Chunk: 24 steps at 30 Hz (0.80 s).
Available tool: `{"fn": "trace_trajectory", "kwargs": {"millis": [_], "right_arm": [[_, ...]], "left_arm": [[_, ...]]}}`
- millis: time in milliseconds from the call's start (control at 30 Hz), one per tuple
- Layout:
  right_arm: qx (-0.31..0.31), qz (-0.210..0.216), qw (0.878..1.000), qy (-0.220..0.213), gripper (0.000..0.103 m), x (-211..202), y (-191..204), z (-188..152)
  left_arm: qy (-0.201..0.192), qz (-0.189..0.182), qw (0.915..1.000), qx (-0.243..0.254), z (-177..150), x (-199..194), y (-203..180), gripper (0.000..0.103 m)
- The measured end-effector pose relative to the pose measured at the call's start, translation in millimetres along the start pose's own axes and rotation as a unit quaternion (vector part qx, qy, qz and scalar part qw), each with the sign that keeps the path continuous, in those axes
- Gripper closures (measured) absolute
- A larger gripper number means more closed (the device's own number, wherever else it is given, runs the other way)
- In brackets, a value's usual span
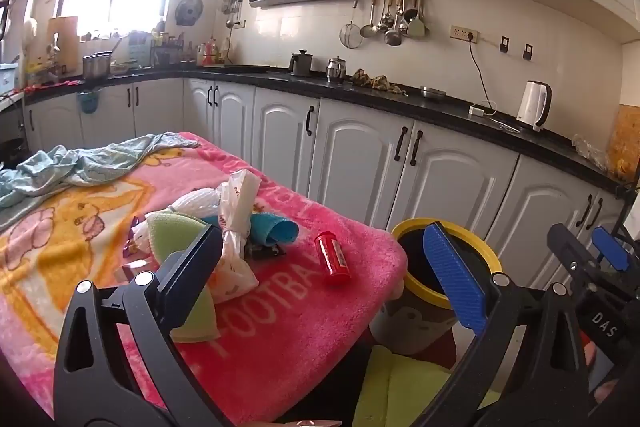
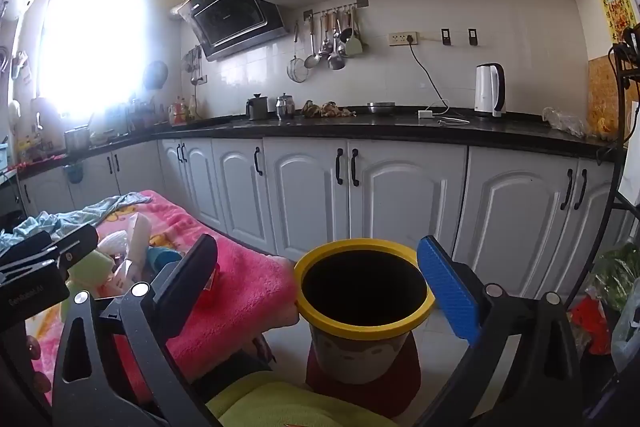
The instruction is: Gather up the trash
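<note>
A pile of trash lies on the pink blanket (image 1: 280, 327): a knotted white plastic bag (image 1: 236, 239), a green sponge cloth (image 1: 176, 227), a white foam net (image 1: 196, 203), a blue cup on its side (image 1: 276, 229) and a small red bottle (image 1: 332, 259). My left gripper (image 1: 323, 233) hovers open just short of the pile, nothing between its fingers. Beside the blanket's right end stands a yellow-rimmed bin (image 2: 360, 325), its inside dark. My right gripper (image 2: 318, 245) is open and empty, facing the bin. In the left wrist view the bin (image 1: 416, 287) is partly hidden by the blue pad.
A crumpled light blue cloth (image 1: 80, 167) lies at the blanket's far left. The bin rests on a red stool (image 2: 404, 367). White cabinets (image 2: 400, 195) under a black counter run close behind, with a white kettle (image 2: 490, 89) on top. Bags (image 2: 600, 307) sit at the far right.
</note>
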State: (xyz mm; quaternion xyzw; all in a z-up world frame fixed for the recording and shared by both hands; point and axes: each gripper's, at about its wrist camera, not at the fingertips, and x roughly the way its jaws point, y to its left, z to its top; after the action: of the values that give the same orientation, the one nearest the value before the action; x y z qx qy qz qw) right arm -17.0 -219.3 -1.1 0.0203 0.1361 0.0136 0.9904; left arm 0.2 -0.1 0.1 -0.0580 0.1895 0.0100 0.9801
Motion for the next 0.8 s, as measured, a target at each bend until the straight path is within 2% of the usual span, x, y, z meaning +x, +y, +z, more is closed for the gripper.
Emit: {"fn": "trace_trajectory", "kwargs": {"millis": [567,633,800], "right_arm": [[-0.001,0.002,1.0,0.006,0.006,3.1,3.9,-4.2],[-0.002,0.003,1.0,0.007,0.006,3.5,7.2,-4.3],[-0.002,0.003,1.0,0.007,0.006,3.2,10.3,-6.3]], "left_arm": [[-0.011,-0.002,0.9999,-0.003,0.2,-0.2,-0.4,0.011],[-0.012,-0.001,0.9999,-0.003,5.4,-14.1,2.0,0.011],[-0.013,-0.002,0.9999,-0.001,7.8,-16.2,1.9,0.011]]}}
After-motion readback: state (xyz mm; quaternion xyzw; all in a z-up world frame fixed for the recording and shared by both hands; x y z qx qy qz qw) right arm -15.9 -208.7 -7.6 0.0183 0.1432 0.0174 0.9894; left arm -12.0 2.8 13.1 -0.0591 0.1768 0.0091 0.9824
